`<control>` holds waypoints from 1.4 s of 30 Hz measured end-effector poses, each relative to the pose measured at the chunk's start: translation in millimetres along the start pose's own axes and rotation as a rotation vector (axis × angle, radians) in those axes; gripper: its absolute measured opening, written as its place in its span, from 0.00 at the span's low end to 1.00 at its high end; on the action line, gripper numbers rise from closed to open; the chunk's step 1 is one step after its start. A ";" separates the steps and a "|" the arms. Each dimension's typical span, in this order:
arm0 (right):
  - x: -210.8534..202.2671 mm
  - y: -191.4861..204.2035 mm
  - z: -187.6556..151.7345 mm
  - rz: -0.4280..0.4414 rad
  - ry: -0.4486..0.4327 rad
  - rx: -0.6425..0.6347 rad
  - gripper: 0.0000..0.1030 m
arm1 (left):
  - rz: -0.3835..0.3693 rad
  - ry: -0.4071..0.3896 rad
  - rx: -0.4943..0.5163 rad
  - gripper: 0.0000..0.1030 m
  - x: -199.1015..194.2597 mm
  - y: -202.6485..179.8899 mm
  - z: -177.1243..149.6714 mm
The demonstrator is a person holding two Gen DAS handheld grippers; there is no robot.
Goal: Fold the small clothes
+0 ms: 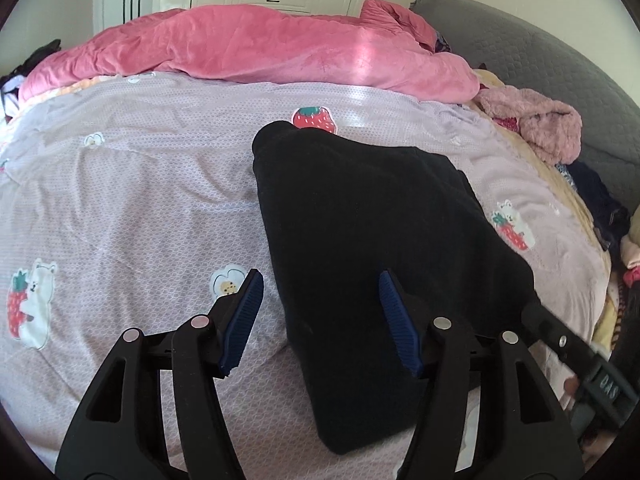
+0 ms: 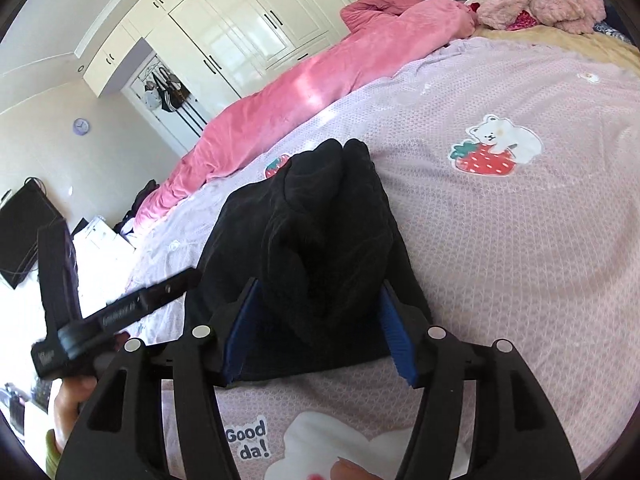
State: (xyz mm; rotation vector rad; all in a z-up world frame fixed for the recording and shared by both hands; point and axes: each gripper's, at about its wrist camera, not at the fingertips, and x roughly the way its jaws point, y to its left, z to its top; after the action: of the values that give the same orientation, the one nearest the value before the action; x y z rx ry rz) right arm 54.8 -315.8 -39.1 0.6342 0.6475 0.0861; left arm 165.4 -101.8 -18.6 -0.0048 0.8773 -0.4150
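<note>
A black garment point(image 1: 372, 216) lies folded on the lilac bed sheet point(image 1: 132, 200). My left gripper point(image 1: 320, 320) is open, its blue pads straddling the garment's near left edge without closing on it. In the right wrist view the same black garment point(image 2: 316, 240) is bunched up between the open blue pads of my right gripper point(image 2: 318, 334), with cloth filling the gap. The left gripper's body point(image 2: 120, 312) shows at the left of the right wrist view, and the right gripper's body point(image 1: 568, 344) shows at the right of the left wrist view.
A pink duvet point(image 1: 248, 48) is heaped along the far side of the bed. A fluffy pink garment point(image 1: 540, 124) and dark clothes point(image 1: 600, 204) lie at the right by the grey headboard point(image 1: 540, 52). White wardrobes point(image 2: 248, 20) stand behind.
</note>
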 end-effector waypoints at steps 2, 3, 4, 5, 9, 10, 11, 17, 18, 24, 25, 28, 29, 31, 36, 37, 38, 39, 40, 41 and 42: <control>5.6 -0.9 4.3 0.022 0.026 -0.001 0.63 | 0.000 0.003 0.005 0.53 -0.7 0.3 -2.8; 8.2 -1.6 5.7 0.023 0.035 0.000 0.63 | -0.004 0.005 0.005 0.53 -1.2 1.1 -4.4; 11.3 -2.4 6.8 0.018 0.040 0.002 0.63 | -0.007 0.006 0.004 0.53 -1.6 1.6 -5.8; 12.4 -1.9 6.4 0.016 0.046 -0.002 0.63 | -0.007 0.006 0.005 0.53 -2.0 1.8 -7.0; 19.1 0.3 12.0 0.007 0.048 -0.014 0.63 | -0.007 0.009 0.009 0.54 -1.7 2.2 -9.9; 21.2 0.0 13.5 0.010 0.048 -0.013 0.63 | -0.006 0.008 0.012 0.54 -1.8 2.1 -10.8; 23.8 -0.1 15.6 0.016 0.052 -0.012 0.63 | -0.005 0.008 0.014 0.54 -2.0 1.7 -11.6; 32.7 -1.8 21.9 0.014 0.074 -0.043 0.23 | -0.008 0.013 0.021 0.54 -1.7 -1.6 -15.1; 32.2 -1.6 22.5 0.016 0.070 -0.045 0.21 | -0.010 0.016 0.025 0.54 -1.2 -3.2 -15.9; 10.7 8.7 24.9 0.040 -0.021 -0.115 0.20 | -0.037 0.031 0.049 0.54 -0.1 -14.4 -20.2; 11.2 9.4 24.5 0.025 -0.024 -0.122 0.20 | -0.033 0.030 0.058 0.54 0.9 -16.0 -21.6; 22.7 3.3 21.5 -0.027 0.025 -0.109 0.20 | -0.035 0.040 0.055 0.56 5.1 -16.8 -23.2; 26.0 0.5 20.7 -0.036 0.041 -0.096 0.20 | -0.038 0.044 0.051 0.56 6.2 -16.7 -23.6; 29.9 -4.8 20.3 -0.047 0.057 -0.069 0.20 | -0.042 0.048 0.048 0.57 7.4 -16.8 -24.8; 31.2 -2.9 17.1 -0.105 0.056 -0.099 0.32 | -0.038 0.052 0.048 0.58 8.1 -17.5 -26.1; 31.1 -1.7 16.2 -0.119 0.054 -0.110 0.37 | -0.038 0.053 0.047 0.58 8.2 -17.1 -26.3; 31.0 -1.0 15.6 -0.132 0.051 -0.117 0.38 | -0.038 0.054 0.046 0.58 8.1 -16.9 -26.6; 31.0 0.4 14.8 -0.152 0.048 -0.130 0.41 | -0.040 0.056 0.044 0.58 8.0 -16.6 -26.7; 30.8 0.7 14.2 -0.161 0.046 -0.138 0.42 | -0.041 0.057 0.043 0.58 8.2 -16.2 -26.7; 30.7 1.7 13.4 -0.170 0.041 -0.148 0.43 | -0.040 0.058 0.042 0.58 8.4 -15.3 -26.1; 30.8 3.3 12.8 -0.182 0.037 -0.159 0.48 | -0.040 0.058 0.042 0.58 7.9 -15.3 -26.5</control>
State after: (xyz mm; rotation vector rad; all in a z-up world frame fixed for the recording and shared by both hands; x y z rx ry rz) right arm 87.4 -311.6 -45.7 0.4194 0.7239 -0.0198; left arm 144.7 -114.4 -38.8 0.0287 0.9265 -0.4725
